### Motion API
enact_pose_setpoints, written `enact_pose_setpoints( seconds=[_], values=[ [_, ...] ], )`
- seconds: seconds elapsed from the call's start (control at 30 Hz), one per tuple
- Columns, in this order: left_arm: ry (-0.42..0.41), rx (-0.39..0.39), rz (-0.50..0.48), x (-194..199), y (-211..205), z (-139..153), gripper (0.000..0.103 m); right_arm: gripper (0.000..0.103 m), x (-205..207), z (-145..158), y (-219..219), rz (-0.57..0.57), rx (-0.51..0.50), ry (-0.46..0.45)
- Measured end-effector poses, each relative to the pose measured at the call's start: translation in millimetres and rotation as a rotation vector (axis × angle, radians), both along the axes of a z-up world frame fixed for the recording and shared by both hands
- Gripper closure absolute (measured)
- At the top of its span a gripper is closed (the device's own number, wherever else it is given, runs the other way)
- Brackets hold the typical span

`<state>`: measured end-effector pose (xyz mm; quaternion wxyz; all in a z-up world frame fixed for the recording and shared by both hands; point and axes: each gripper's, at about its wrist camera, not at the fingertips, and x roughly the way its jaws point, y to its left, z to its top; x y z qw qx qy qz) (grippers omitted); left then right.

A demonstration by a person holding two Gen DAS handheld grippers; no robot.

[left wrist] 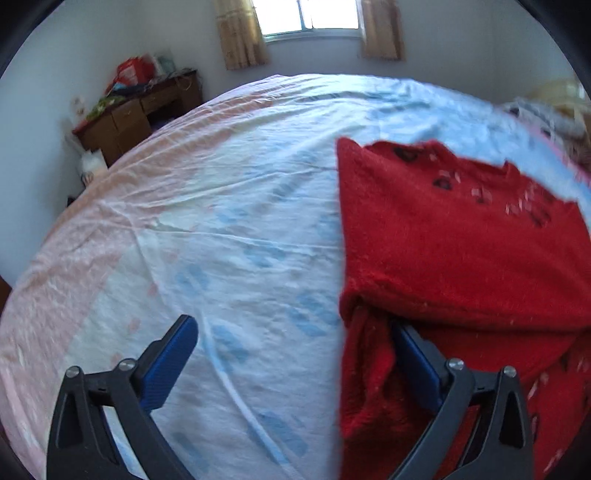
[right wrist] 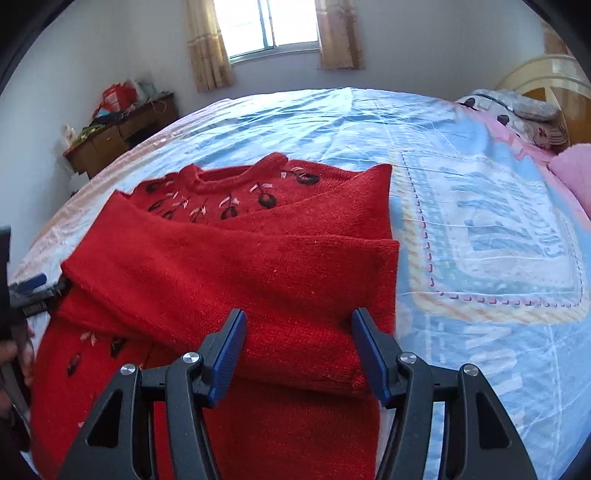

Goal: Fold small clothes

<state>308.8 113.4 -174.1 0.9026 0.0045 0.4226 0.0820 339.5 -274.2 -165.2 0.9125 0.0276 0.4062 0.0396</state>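
Observation:
A red knitted sweater (right wrist: 229,266) with dark embroidered flowers lies on the bed, both sleeves folded across its front. In the left wrist view the sweater (left wrist: 461,236) fills the right half. My left gripper (left wrist: 295,328) is open at the sweater's left edge; its right finger (left wrist: 417,354) is tucked under a fold of red knit, its left finger over bare sheet. It also shows at the left edge of the right wrist view (right wrist: 33,288). My right gripper (right wrist: 299,325) is open and empty, just above the folded sleeve near the sweater's right side.
The bed sheet (right wrist: 480,221) is light blue with a printed pattern, pinkish on the left (left wrist: 92,240). A wooden desk (left wrist: 129,118) with clutter stands by the far left wall. Pillows and a headboard (right wrist: 535,107) lie far right. A curtained window (right wrist: 269,26) is behind.

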Motion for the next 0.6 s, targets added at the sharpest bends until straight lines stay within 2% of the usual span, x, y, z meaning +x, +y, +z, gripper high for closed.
enact_pose_setpoints(
  seconds=[0.07, 0.23, 0.43, 0.6],
  values=[
    [-0.001, -0.007, -0.006, -1.4, 0.5, -1.3, 0.0, 0.043, 2.0, -1.1, -0.4, -0.007, 0.002, 0.009],
    [-0.041, -0.019, -0.049, -18.0, -4.0, 4.0, 0.0, 0.041, 1.0, -1.5, 10.9, -0.011, -0.065, 0.003],
    [-0.081, -0.057, -0.062, -23.3, -2.0, 8.5, 0.0, 0.039, 1.1, -2.0, 9.3, -0.011, -0.053, 0.007],
    [-0.085, -0.083, -0.065, -29.0, 0.6, 10.0, 0.0, 0.038, -12.6, 3.2, 13.5, -0.023, -0.057, -0.027]
  ],
)
